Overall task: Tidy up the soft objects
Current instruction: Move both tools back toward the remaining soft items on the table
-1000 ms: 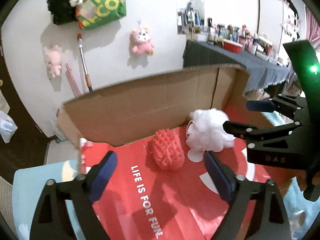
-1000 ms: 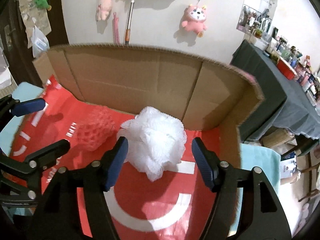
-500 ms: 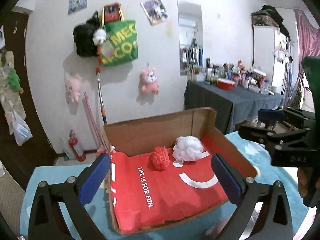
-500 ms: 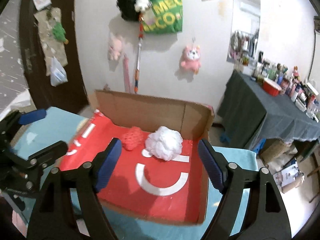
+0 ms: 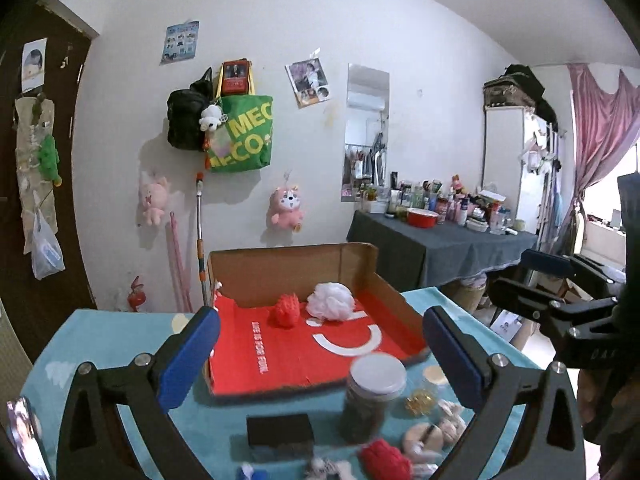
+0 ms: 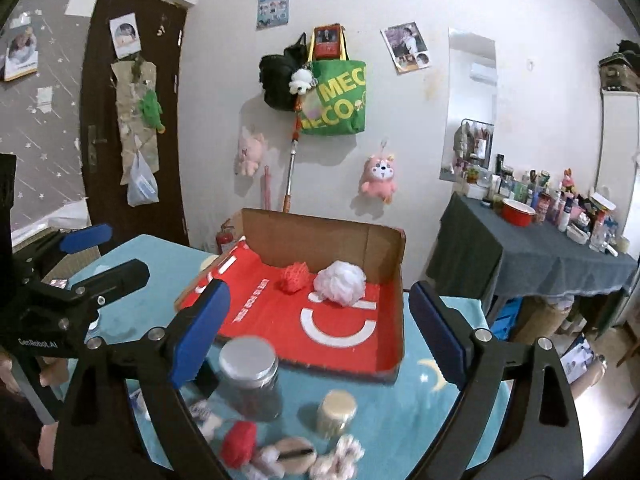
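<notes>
Left tool (image 5: 320, 348) spread wide, empty; right tool (image 6: 320, 328) empty, jaws opening. Red puff (image 5: 287, 310) & white puff (image 5: 331, 301) sit in cardboard box (image 5: 394, 300), frame center, on counter (image 5: 120, 344).

Left tongs (image 5: 320, 354) wide, right tongs (image 6: 320, 330) opening, both empty
</notes>
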Demonstrator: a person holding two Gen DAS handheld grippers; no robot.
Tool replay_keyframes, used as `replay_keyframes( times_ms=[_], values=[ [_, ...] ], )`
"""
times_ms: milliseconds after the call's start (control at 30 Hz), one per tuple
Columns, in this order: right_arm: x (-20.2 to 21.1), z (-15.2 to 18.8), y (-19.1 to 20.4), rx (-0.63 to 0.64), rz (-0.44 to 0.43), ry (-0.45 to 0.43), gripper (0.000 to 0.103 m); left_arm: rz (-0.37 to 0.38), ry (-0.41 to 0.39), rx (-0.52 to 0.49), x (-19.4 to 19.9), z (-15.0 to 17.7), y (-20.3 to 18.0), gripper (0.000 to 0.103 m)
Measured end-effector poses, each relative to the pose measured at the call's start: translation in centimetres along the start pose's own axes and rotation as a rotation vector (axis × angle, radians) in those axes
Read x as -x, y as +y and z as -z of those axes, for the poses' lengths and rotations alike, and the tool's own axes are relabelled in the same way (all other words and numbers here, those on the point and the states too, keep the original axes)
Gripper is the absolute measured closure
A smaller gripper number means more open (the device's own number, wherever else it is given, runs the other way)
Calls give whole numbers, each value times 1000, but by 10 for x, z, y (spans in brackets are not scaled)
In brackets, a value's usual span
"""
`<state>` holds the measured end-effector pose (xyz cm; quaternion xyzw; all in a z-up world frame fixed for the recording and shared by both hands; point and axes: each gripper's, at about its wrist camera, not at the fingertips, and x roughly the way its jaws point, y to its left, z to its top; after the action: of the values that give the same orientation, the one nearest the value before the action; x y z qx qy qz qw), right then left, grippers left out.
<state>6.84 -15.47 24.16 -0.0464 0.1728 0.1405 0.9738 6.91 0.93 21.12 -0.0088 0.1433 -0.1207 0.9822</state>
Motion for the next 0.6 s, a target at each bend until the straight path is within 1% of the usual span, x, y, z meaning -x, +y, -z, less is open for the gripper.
replay_keyframes(
  times_ms=[100,200,233,267,333,400,467,533,600],
  values=[
    [20,20,8,6,-3,-25,11,9,-10,23,14,15,-4,0],
    [38,44,16,7,21,-55,11,10,-22,50,29,34,-7,0],
    [44,52,18,4,28,-62,11,6,-24,54,32,38,-7,0],
    [47,60,20,2,36,-67,7,-7,-28,55,35,43,-9,0],
    [53,75,24,-2,65,-78,2,-35,-40,51,43,57,-12,0],
    [57,90,23,-33,77,-82,2,-55,-47,44,46,68,-15,0],
    [59,106,22,-57,89,-77,2,-57,-32,38,47,80,-19,0],
    [59,117,23,-58,107,-75,2,-55,4,32,43,95,-22,0],
    [58,131,25,-53,133,-75,2,-56,21,30,41,108,-24,0]
  ],
)
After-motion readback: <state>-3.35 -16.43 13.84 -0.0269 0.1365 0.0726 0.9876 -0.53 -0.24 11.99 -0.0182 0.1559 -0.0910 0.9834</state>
